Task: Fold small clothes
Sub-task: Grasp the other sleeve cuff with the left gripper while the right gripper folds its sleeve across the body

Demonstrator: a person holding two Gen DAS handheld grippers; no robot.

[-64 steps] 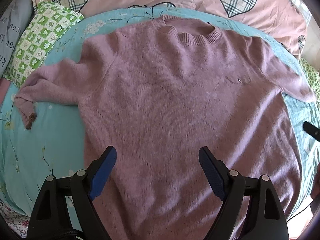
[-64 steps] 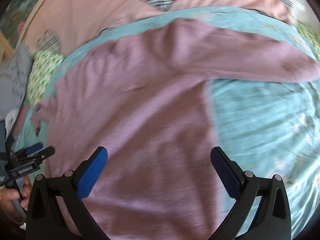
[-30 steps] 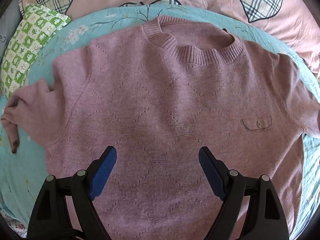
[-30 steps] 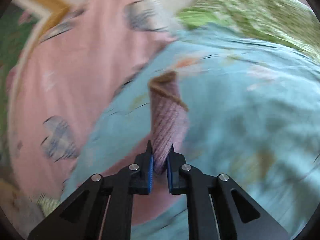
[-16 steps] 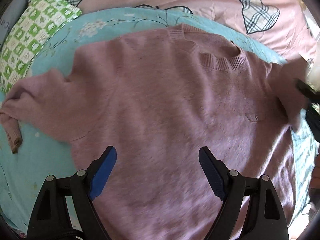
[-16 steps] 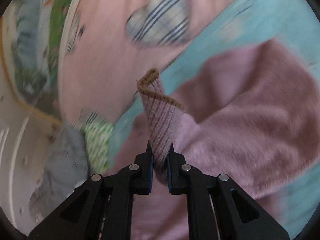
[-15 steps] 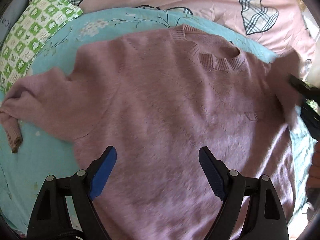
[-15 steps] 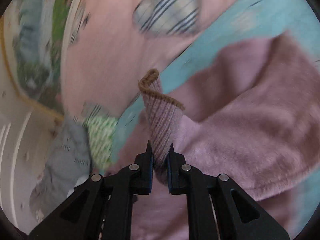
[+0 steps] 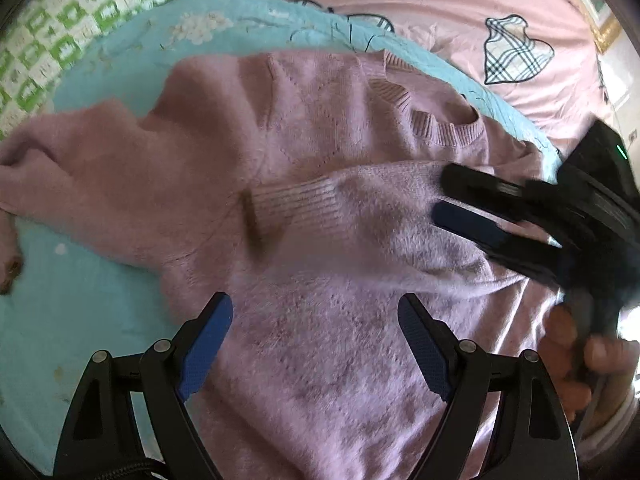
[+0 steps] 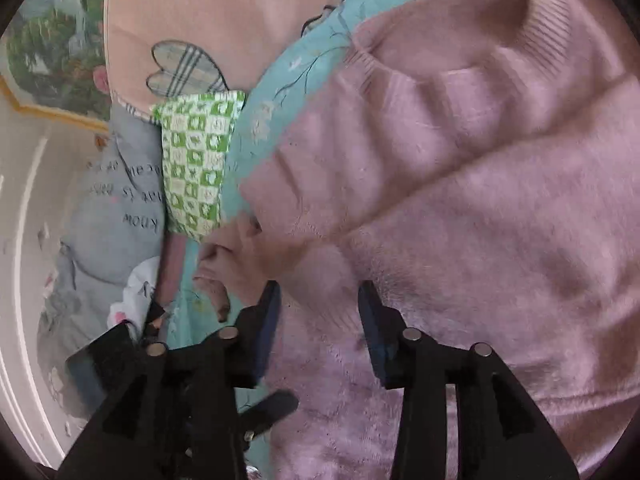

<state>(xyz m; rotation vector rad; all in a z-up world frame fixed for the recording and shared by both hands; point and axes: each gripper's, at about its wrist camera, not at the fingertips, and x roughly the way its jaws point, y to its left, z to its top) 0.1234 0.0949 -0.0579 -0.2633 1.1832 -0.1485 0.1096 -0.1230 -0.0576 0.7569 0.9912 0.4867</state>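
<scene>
A mauve knit sweater (image 9: 320,360) lies front up on the teal bedsheet (image 9: 80,300). Its right sleeve (image 9: 360,208) is folded across the chest, and the brown-edged cuff (image 9: 252,220) rests near the middle. My right gripper (image 9: 444,194) hovers over that sleeve with its jaws opening. In the right wrist view the right gripper (image 10: 318,304) has sleeve fabric lying loose below its pads, which do not press on it. My left gripper (image 9: 312,312) stands open above the sweater's lower body, holding nothing. The left sleeve (image 9: 60,152) is still spread out to the left.
A green checked pillow (image 9: 60,32) and a grey printed pillow (image 10: 116,208) lie beyond the left sleeve. A pink quilt with plaid hearts (image 9: 480,12) borders the far side. A person's hand (image 9: 572,360) grips the right tool at the right edge.
The right gripper carried the cuff leftward over the sweater's chest, then parted its jaws and let go. The sleeve now lies across the front. The left gripper shifted a little over the body.
</scene>
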